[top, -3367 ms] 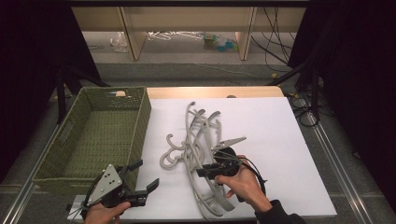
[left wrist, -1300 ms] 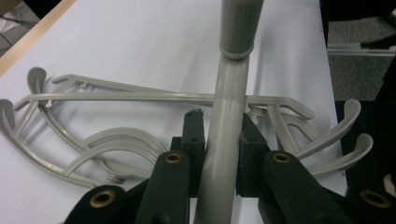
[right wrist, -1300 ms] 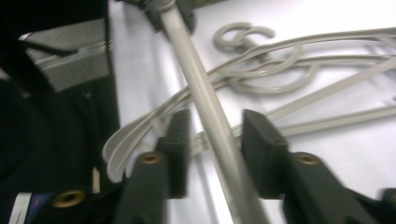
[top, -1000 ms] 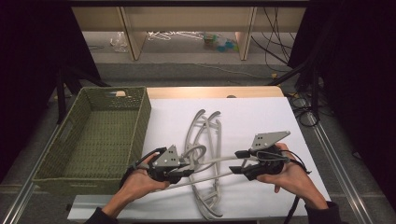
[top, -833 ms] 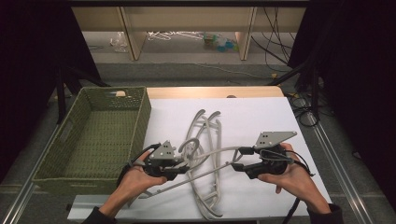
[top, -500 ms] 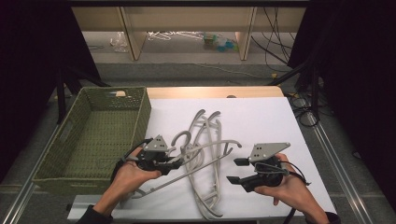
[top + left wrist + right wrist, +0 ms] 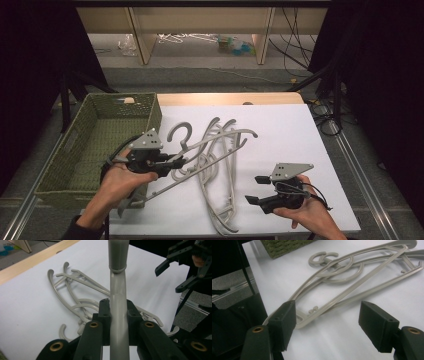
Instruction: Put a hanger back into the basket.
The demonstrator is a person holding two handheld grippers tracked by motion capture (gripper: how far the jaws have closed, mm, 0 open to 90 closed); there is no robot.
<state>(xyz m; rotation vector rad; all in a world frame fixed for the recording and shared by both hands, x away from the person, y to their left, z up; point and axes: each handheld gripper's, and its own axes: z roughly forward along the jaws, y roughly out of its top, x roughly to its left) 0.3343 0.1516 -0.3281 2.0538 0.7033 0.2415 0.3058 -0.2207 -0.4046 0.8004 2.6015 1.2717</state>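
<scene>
Since a second ago the left gripper has been lifting one grey hanger off the pile and carrying it toward nine o'clock, nearer the green basket, while the right gripper has let go and drawn back toward five o'clock. The left gripper is clamping the hanger's bar; the right one's jaws have just been opening, nothing between them. The remaining hangers are lying mid-table on the white sheet.

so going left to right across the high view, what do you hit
green woven basket → left tongs, clamped on a grey plastic hanger → pile of grey plastic hangers on the white table → right tongs, open with nothing between them
</scene>
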